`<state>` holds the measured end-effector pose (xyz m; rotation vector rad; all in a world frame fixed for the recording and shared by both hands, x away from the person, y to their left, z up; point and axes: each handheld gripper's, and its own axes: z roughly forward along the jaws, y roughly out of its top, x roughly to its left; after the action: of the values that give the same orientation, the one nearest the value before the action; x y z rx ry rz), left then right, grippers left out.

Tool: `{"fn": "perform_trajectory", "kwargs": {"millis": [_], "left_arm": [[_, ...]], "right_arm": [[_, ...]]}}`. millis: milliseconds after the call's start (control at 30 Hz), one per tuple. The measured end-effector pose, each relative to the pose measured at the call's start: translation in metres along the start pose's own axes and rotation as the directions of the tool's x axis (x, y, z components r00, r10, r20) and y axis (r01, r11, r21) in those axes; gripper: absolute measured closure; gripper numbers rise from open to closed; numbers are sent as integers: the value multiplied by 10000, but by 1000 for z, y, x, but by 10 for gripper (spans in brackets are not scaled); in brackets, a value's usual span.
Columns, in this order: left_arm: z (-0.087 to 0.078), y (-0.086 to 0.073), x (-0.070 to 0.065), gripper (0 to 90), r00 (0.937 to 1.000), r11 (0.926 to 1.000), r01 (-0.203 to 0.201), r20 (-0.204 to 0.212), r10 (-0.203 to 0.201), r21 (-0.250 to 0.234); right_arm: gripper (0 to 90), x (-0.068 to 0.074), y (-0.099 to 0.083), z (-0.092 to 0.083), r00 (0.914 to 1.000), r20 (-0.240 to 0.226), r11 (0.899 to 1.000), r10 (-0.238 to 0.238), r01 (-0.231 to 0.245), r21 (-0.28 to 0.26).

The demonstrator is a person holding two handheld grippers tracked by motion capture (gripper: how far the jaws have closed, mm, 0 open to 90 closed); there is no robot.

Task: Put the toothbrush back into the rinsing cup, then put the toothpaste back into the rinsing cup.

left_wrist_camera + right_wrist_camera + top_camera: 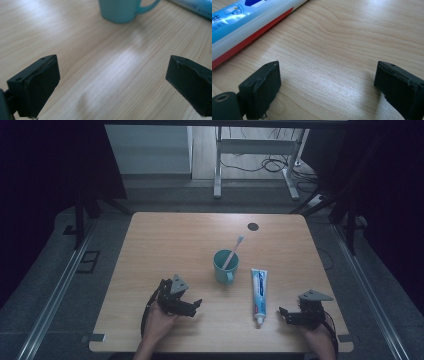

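Item one, nearest: the left tool, resting low on the wooden surface at the near left, a hand gripping it from behind. Its jaws are standing wide apart and holding nothing, bare wood lying between them in the left gripper view.

Item two: the right tool, sitting at the near right corner, jaws likewise spread wide and gripping nothing, pointing toward the toothpaste.

Item three: a toothpaste tube, blue and white with a red stripe, lying flat between the two tools, cap end facing the near edge, just beside the right tool's jaws but not touching them.

Item four: a teal mug, standing upright mid-surface just left of the tube, handle facing the near edge.

Item five: a toothbrush, leaning in the mug, head pointing up and away.
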<state>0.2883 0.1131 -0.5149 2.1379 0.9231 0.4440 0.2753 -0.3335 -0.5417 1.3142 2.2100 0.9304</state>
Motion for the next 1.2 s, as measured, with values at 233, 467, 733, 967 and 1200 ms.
{"fn": "perform_trajectory", "kwargs": {"millis": [233, 467, 733, 967, 1200], "left_arm": [[8, -21, 1, 0, 9998, 9990, 190, -52, -188, 403], [11, -29, 1, 0, 9996, 9942, 192, -223, -170, 1057], [11, -30, 3, 0, 9983, 9901, 581, -8, -585, 1276], [11, -30, 4, 0, 9985, 9897, 543, -13, -546, 1323], [11, -30, 4, 0, 9985, 9899, 550, -8, -553, 1304]], "right_arm": [[66, 0, 0, 0, 10000, 3, 10000, 8, -8, -2], [66, 0, 0, 0, 10000, -4, 10000, 35, -35, 6], [67, 0, 0, 0, 10000, -57, 10000, 43, -43, 8], [3, 3, 1, 0, 9991, -414, 9998, 2, 7, 222], [147, 0, 3, -6, 9975, -593, 9991, 378, -364, 238]]}}
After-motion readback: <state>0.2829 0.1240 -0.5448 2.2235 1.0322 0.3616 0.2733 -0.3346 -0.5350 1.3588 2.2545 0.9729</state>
